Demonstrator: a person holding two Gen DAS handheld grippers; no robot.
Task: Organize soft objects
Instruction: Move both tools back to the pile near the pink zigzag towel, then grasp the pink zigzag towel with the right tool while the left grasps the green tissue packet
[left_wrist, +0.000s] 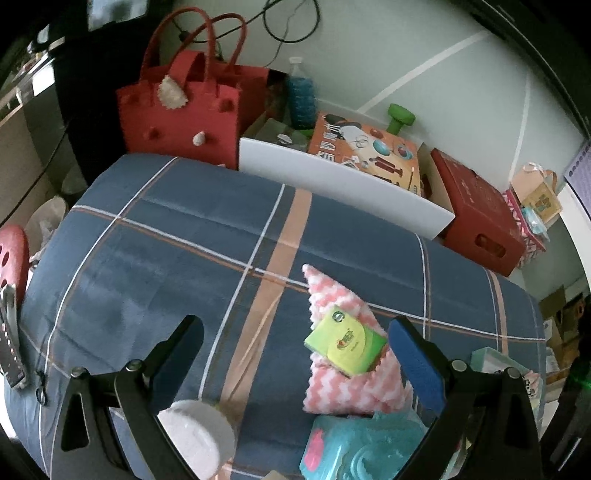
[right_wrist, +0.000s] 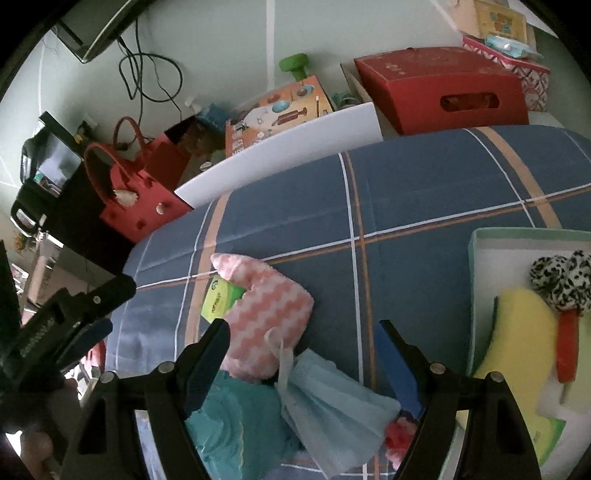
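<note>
A pink-and-white zigzag cloth (left_wrist: 343, 384) (right_wrist: 266, 314) lies on the blue plaid bedspread (left_wrist: 184, 251) with a green tissue pack (left_wrist: 347, 343) (right_wrist: 218, 299) on it. A teal cloth (left_wrist: 362, 450) (right_wrist: 229, 424) and a light blue face mask (right_wrist: 332, 402) lie nearer. A pale green box (right_wrist: 476, 266) at right holds a yellow sponge (right_wrist: 517, 343), a spotted pompom (right_wrist: 561, 280) and an orange strip (right_wrist: 567, 347). My left gripper (left_wrist: 295, 336) is open above the bedspread, left of the pack. My right gripper (right_wrist: 303, 332) is open over the mask and cloths.
A white round lid (left_wrist: 195, 432) sits by the left finger. Beyond the bed stand a red felt bag (left_wrist: 184, 110), a white board (left_wrist: 343, 188), an orange toy box (left_wrist: 365, 151), a red carton (left_wrist: 476, 218) and a green dumbbell (left_wrist: 400, 118). The other gripper (right_wrist: 74, 325) shows at left.
</note>
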